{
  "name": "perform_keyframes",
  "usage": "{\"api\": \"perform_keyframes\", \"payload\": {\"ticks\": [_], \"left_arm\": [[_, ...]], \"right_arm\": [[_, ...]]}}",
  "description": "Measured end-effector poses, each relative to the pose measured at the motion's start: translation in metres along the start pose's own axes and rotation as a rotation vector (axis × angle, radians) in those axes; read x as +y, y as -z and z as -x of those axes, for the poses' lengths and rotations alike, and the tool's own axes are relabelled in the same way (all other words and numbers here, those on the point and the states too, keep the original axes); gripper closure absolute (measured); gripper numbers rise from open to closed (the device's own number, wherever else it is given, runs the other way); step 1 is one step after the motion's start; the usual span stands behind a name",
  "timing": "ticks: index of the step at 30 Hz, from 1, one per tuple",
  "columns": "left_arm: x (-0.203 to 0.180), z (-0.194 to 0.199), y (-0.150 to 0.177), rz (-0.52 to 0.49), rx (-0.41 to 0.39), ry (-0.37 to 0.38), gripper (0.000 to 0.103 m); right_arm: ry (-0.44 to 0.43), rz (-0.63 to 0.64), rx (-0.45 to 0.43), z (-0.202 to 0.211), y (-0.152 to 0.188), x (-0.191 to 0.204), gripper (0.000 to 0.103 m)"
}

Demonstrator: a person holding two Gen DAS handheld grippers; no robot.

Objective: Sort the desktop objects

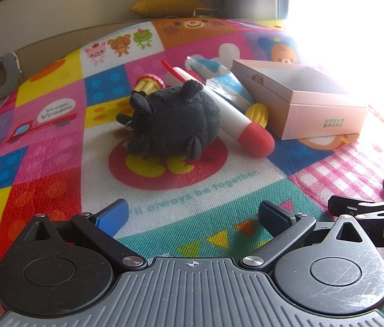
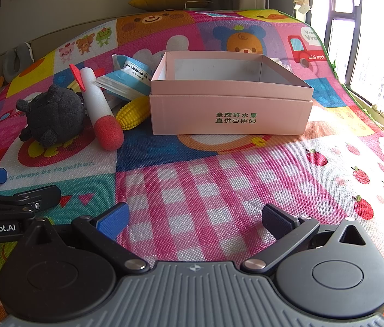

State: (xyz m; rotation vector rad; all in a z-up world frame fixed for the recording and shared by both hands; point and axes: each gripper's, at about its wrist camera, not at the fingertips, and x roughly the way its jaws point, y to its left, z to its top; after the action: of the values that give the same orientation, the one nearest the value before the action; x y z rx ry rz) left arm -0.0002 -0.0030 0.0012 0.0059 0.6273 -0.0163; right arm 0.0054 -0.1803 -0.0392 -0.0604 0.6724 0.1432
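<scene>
Both tools idle: left gripper point(image 1: 193, 215) has its jaws spread wide, nothing between them, hovering over the teal patch near the front edge of the colourful cartoon-print play mat point(image 2: 219, 179); right gripper point(image 2: 196, 218) equally wide open and empty, over the pink check patch, just beside the left one. Ahead of the left gripper, the black plush toy animal point(image 1: 173, 120) lies on the red circle print, touching the white foam rocket with red tip point(image 1: 235, 120) behind it. Past those, a yellow plastic corn cob point(image 2: 133, 113) and a blue-white foil packet point(image 2: 128, 80) crowd against the left wall of the open pink cardboard box point(image 2: 231, 113) mid-mat. Risks, my read: the pile is tight, so grabbing the plush could drag the rocket along or roll it away; the plush is soft and may slip from a shallow pinch; the box is light, so a nudge could shift it. Window glare washes out the left view's right side.
</scene>
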Motion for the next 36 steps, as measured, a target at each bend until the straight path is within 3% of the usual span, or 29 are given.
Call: {"api": "perform_keyframes", "payload": {"ticks": [23,31,36], "left_arm": [[0.002,0.005,-0.001,-0.01,0.019,0.001,0.0],[0.006,-0.007,-0.016,-0.046,0.067,0.043,0.0],[0.009,-0.022,-0.034,-0.076,0.022,0.025,0.0]], "right_arm": [[-0.001,0.002,0.014,0.0,-0.003,-0.001,0.0],[-0.02,0.004,0.082,0.001,-0.008,-0.003,0.0],[-0.029,0.017,0.12,-0.001,-0.015,-0.002,0.0]]}}
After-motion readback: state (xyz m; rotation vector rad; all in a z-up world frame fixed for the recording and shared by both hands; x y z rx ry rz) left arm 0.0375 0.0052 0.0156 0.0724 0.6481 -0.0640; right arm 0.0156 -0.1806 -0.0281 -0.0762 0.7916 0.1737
